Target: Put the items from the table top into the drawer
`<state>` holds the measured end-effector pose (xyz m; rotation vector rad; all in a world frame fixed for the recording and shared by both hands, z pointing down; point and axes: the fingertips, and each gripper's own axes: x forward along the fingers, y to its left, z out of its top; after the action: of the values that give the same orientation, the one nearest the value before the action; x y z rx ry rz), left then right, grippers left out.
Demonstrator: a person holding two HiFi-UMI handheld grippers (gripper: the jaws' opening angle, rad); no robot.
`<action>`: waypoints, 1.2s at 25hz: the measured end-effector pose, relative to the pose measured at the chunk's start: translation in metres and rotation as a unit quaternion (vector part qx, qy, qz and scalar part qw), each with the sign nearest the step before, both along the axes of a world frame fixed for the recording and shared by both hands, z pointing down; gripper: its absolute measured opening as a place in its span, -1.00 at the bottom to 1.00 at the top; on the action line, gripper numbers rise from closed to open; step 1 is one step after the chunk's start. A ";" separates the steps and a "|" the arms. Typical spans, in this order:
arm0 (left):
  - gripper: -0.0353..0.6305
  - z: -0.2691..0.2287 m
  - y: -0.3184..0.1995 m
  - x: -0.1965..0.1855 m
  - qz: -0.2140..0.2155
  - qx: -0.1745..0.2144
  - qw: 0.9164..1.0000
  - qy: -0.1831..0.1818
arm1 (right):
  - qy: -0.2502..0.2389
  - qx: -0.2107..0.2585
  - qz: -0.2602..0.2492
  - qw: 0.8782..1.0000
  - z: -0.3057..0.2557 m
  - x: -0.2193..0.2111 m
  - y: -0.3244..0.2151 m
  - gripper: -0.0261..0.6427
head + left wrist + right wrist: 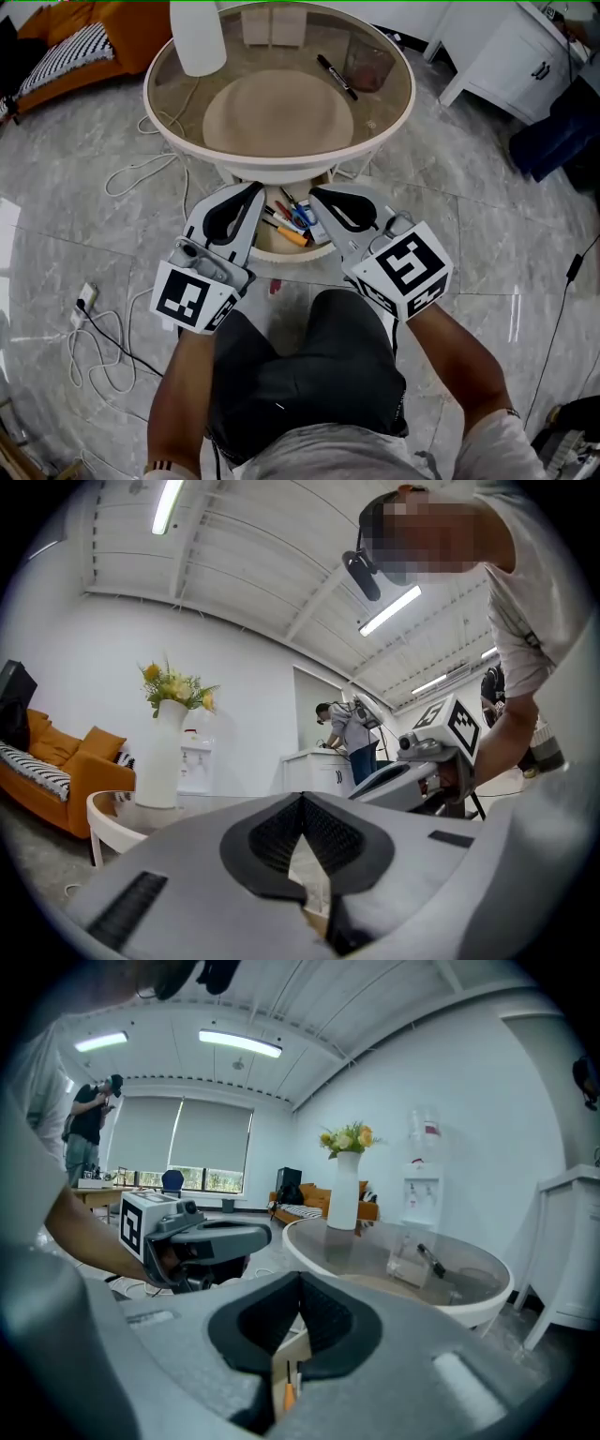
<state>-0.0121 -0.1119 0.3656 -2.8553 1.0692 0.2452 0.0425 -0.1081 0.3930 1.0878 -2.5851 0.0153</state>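
**Both grippers empty over open drawer; marker remains on table**

Finding. The left gripper and right gripper are held side by side over the open drawer, below the near rim of the table. Each gripper's own view shows its jaw tips closed together with nothing between them. The drawer already holds several pens.

Outstanding. A black marker lies on the glass top at the far right, just beside a clear holder. Whether the two touch cannot be told. A white vase stands at the far left, well apart.

Recommendation (judgement). The marker appears to be the next item, and the right gripper is on its side.
- Open the jaws before arriving.
- Come down across the barrel, not along it, and grip near the middle so it does not swing.
- Approach from the side away from the holder to avoid knocking it.
- Close squarely, because the barrel is round and the glass smooth, so it may roll away.
- Clear the table rim before lowering, then lay the marker alongside the pens.
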 end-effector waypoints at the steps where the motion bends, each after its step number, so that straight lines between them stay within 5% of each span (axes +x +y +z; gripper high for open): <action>1: -0.89 -0.003 -0.002 0.000 -0.002 -0.002 1.000 0.000 | 0.000 0.001 0.000 1.000 -0.005 0.000 -0.001 -0.92; 30: -0.89 -0.052 -0.053 0.047 0.010 -0.005 1.000 -0.024 | -0.012 -0.067 0.053 0.996 -0.053 0.042 -0.090 -0.89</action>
<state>0.0350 -0.1645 0.3141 -2.8670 1.0357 0.1735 0.0844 -0.1982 0.3403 1.1799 -2.5029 0.2255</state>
